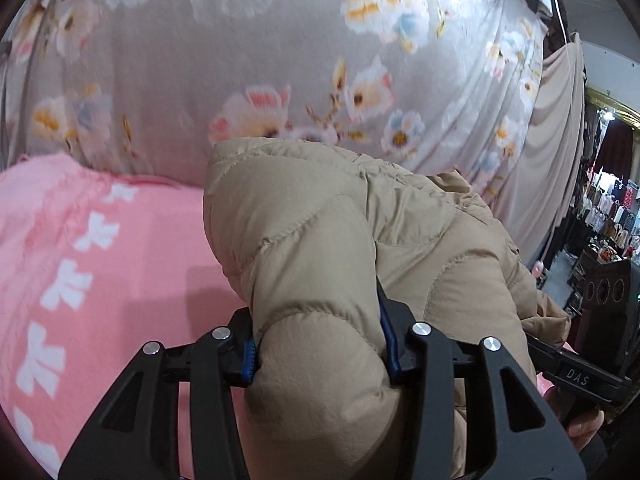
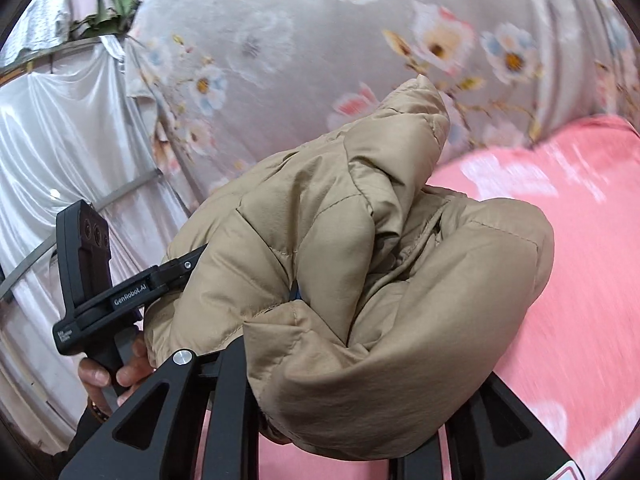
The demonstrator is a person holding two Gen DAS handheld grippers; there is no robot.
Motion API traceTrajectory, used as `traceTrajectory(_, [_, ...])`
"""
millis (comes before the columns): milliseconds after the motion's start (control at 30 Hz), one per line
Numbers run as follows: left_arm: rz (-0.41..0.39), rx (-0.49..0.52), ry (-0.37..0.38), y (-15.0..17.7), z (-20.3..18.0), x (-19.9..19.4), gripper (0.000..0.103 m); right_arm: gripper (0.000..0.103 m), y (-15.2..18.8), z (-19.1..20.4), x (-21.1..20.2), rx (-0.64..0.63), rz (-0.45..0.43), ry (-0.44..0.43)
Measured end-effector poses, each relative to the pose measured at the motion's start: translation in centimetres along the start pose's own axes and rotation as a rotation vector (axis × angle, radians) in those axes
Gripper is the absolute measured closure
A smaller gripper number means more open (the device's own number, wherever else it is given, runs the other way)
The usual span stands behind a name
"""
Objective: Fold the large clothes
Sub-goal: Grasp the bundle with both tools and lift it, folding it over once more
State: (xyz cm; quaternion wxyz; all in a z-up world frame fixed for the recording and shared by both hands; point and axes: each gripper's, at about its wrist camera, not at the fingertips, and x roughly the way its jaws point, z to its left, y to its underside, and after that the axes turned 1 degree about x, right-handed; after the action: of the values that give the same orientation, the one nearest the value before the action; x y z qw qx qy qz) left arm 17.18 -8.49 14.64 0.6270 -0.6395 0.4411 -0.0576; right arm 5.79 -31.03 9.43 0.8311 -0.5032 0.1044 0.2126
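Holding the tan jacket (image 1: 340, 248) bunched at frame centre above the pink sheet (image 1: 100, 260), both the left gripper (image 1: 320, 354) and right gripper (image 2: 304, 300) are clamped on it, so I judge a fold is underway and next needs laying it flat.

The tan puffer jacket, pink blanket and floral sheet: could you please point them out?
tan puffer jacket (image 1: 320, 240), left wrist view, quilted panel.
pink blanket (image 1: 132, 272), left wrist view, bare stretch.
floral sheet (image 2: 320, 40), right wrist view, grey ground.
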Motion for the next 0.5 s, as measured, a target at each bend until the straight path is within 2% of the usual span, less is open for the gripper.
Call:
traceTrajectory(200, [-0.102, 0.028, -0.045, -2.6, 5.5, 0.7, 0.059, 0.082, -2.0, 1.7, 5.7, -0.038, -0.036, -0.045])
traceTrajectory(500, [-0.044, 0.018, -0.114, -1.9, 12.5, 5.3, 0.059, 0.082, -0.3, 1.5, 14.8, -0.021, 0.036, -0.044])
